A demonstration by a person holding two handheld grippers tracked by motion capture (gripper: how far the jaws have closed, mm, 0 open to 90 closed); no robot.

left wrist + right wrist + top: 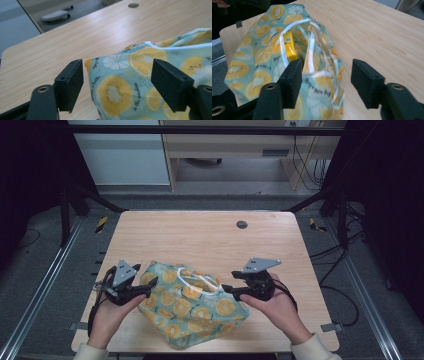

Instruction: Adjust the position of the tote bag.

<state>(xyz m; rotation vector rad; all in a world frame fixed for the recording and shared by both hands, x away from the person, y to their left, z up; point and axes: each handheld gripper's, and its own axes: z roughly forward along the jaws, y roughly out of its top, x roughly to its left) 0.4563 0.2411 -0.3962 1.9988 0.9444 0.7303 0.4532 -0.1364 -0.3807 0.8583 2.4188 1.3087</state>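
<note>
Near edge of the high view: two forearms in pale sleeves come in from the bottom, each hand holding a black two-jaw gripper w/ a grey three-cornered plate on top.

Left hand [107,312] holds the left gripper [148,286] at the bag's left end. Jaws stand wide apart, nothing clamped. In the left gripper view the bag's corner lies between the two black pads [71,83], closer to the left pad; can't tell if cloth touches it.

Right hand [277,307] holds the right gripper [227,290] at the bag's right end, pointing left toward the bag. Jaws also wide apart, gripping nothing. In the right gripper view the bag's rim & white straps sit in the gap between the pads, nearer the left pad; contact can't be told.

Between the grippers lies the teal cloth bag w/ yellow lemon-slice print [192,310], slumped on the light wood-grain table [200,235], toward the near edge, roughly centred left-right. White strap handles [192,281] rest on its upper side. The mouth faces the right gripper & gapes a bit; inside, a yellow packet [290,47] shows, partly hidden by cloth.

Farther out: bare tabletop, then a small round grey grommet [242,224] near the far edge. Beyond the table: grey floor, black frame bars, cables [310,165] at right, pale cabinet at back.
</note>
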